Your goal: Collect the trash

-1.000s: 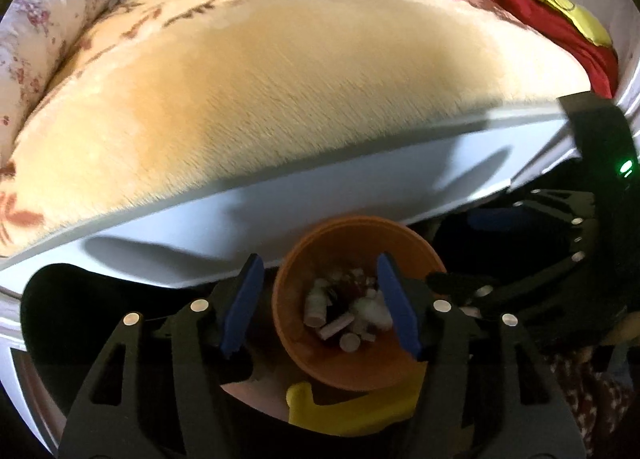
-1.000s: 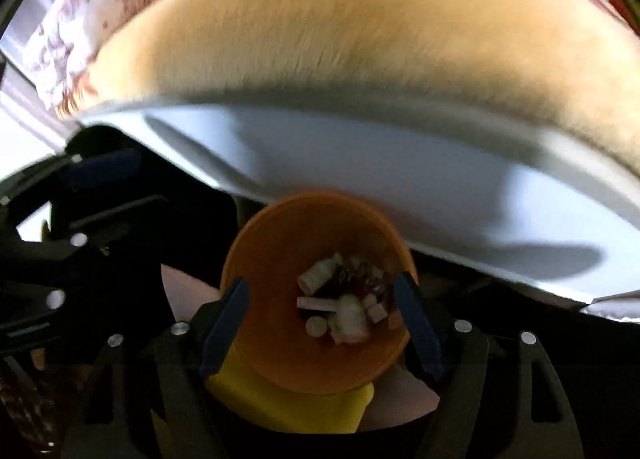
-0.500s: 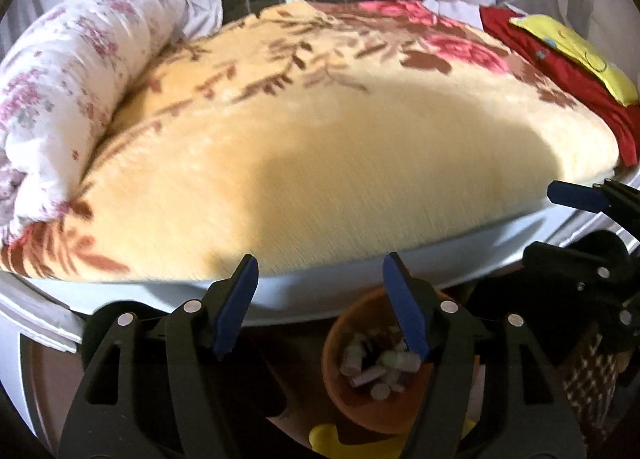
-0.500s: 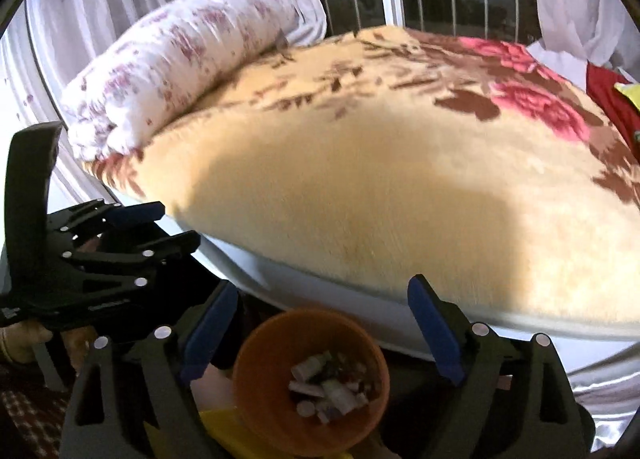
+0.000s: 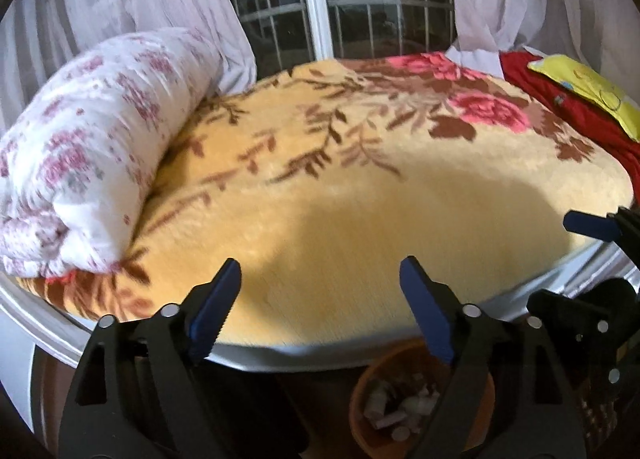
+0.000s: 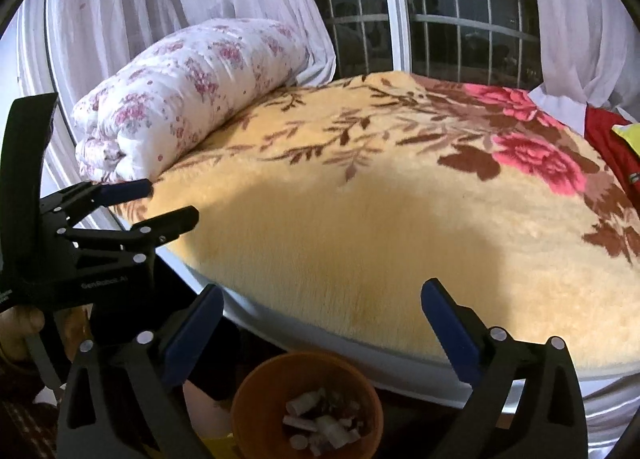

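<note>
An orange bin (image 6: 306, 403) stands on the floor by the bed, holding several white scraps of trash (image 6: 320, 425). It also shows in the left wrist view (image 5: 420, 403), partly behind my right finger. My left gripper (image 5: 320, 291) is open and empty, raised above the bed's near edge. My right gripper (image 6: 322, 319) is open and empty, above and just beyond the bin. The left gripper also shows at the left of the right wrist view (image 6: 160, 203), and one right fingertip shows in the left wrist view (image 5: 588, 225).
A bed with a yellow floral blanket (image 5: 360, 187) fills both views, with a white frame edge (image 6: 360, 351). A rolled floral quilt (image 5: 88, 147) lies at its left. A red cloth and yellow pillow (image 5: 588, 95) lie at the right. A barred window (image 6: 432, 23) and curtains stand behind.
Both grippers have lifted and tilted up from over the bin toward the bed. The bin has dropped to the bottom of both views and the whole bed has come into sight.
</note>
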